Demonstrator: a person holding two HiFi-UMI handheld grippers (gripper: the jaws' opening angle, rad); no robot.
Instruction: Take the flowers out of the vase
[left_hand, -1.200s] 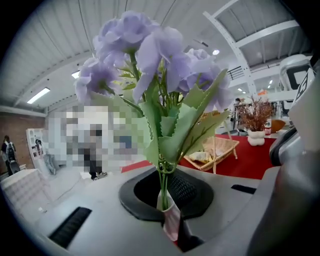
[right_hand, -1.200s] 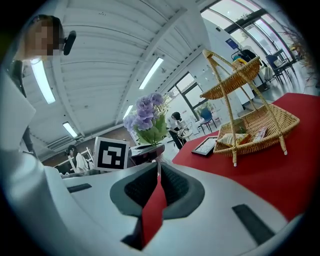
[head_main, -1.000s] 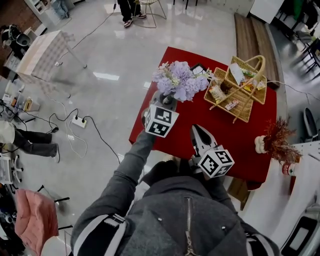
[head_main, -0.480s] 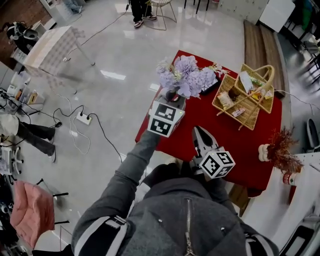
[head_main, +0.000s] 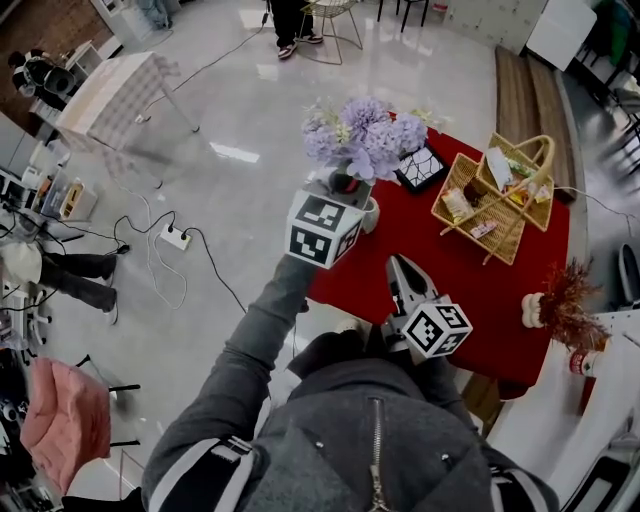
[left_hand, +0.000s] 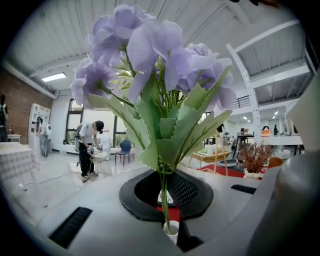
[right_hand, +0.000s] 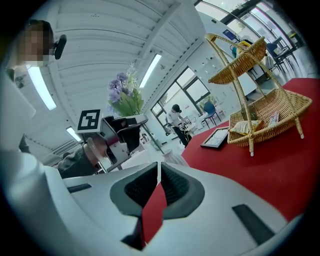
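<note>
A bunch of purple flowers (head_main: 365, 140) with green leaves stands upright in my left gripper (head_main: 343, 188), which is shut on its thin green stem (left_hand: 163, 200) at the table's near left corner. In the left gripper view the blooms (left_hand: 150, 55) fill the picture above the gripper (left_hand: 165, 186). The stem's lower end meets a small white rim (left_hand: 171, 231); the vase's body is hidden. My right gripper (head_main: 400, 268) hovers over the red table (head_main: 480, 275) near its front edge, shut and empty (right_hand: 158, 167). In its view the flowers (right_hand: 122, 92) show at upper left.
A two-tier wicker basket (head_main: 490, 190) with small packets stands on the table's far right. A dark framed picture (head_main: 422, 168) lies behind the flowers. A red dried plant in a white pot (head_main: 555, 295) stands at the right edge. Cables and a power strip (head_main: 177, 237) lie on the floor.
My left gripper has lifted the flower bunch higher, so it looms larger and closer to the head camera. The right gripper has stayed where it was.
</note>
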